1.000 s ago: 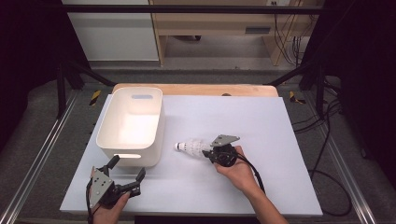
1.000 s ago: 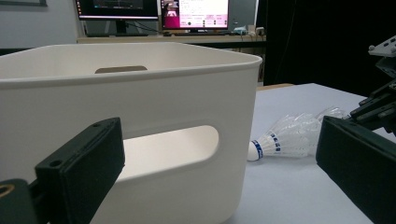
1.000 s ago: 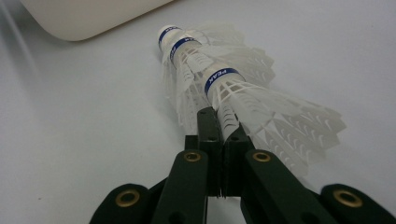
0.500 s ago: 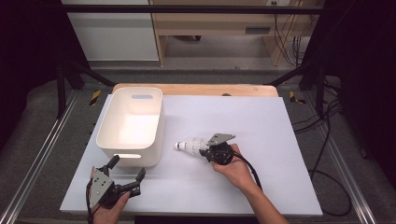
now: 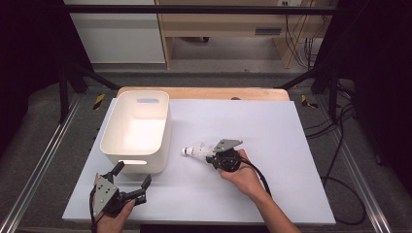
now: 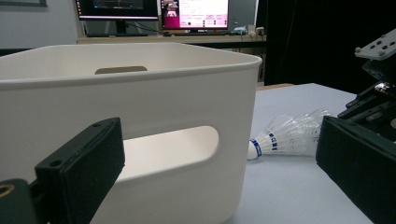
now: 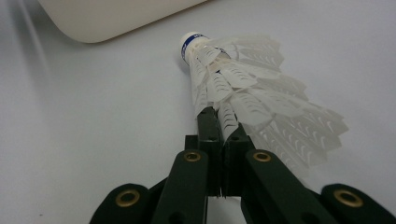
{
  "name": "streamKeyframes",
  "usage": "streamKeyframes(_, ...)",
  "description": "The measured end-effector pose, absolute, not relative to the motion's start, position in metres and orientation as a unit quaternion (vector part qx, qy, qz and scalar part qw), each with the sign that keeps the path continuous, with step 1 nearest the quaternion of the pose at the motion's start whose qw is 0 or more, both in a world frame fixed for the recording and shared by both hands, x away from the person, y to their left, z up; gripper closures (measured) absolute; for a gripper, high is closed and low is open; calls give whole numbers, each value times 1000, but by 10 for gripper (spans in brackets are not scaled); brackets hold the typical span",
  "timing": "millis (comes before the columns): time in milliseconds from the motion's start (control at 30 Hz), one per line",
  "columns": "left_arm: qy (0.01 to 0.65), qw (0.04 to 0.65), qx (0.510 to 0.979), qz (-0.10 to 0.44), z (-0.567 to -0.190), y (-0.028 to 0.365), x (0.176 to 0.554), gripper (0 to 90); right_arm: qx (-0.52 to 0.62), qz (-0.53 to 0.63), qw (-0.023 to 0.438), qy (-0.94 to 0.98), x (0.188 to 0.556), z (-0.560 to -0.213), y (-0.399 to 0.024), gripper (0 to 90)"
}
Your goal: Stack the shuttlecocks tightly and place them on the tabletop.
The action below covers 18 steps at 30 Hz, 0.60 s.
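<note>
Two hand-held grippers work over a white table (image 5: 291, 145) covered by a pale sheet. At the near left corner, the left gripper (image 5: 131, 180) rests in a hand (image 5: 114, 216) with its jaws spread wide and nothing between them, aimed toward the near wall of a white plastic bin (image 5: 138, 127). In the left gripper view that bin (image 6: 140, 102) stands just ahead of the parted black jaws, its slotted handle cut-out facing the camera.

Right of the bin, near the middle of the table, a white shuttlecock (image 5: 196, 150) lies on its side, its blue-banded cork tip pointing left toward the bin and just short of its near right corner. The right gripper (image 5: 212, 156), held in the person's right hand (image 5: 243, 177), is clenched on the feathered skirt of the shuttlecock. The right gripper view shows the two jaws pressed together on the feathers of the shuttlecock (image 7: 243, 88), with the cork end pointing away and the bin's rounded corner (image 7: 112, 18) beyond it. A black cable (image 5: 260, 177) trails from the right gripper toward the near edge.
</note>
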<state>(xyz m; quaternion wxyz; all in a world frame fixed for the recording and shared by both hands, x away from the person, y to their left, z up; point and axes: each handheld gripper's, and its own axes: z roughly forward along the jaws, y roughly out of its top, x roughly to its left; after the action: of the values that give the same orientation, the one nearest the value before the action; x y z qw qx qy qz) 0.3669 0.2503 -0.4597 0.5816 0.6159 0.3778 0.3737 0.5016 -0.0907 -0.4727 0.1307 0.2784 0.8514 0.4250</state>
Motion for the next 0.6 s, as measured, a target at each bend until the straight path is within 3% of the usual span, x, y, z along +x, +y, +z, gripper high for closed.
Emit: streamKeyframes(600, 377, 581, 617, 374, -459, 251, 367, 14, 272, 421, 130, 856, 500, -476, -87, 879)
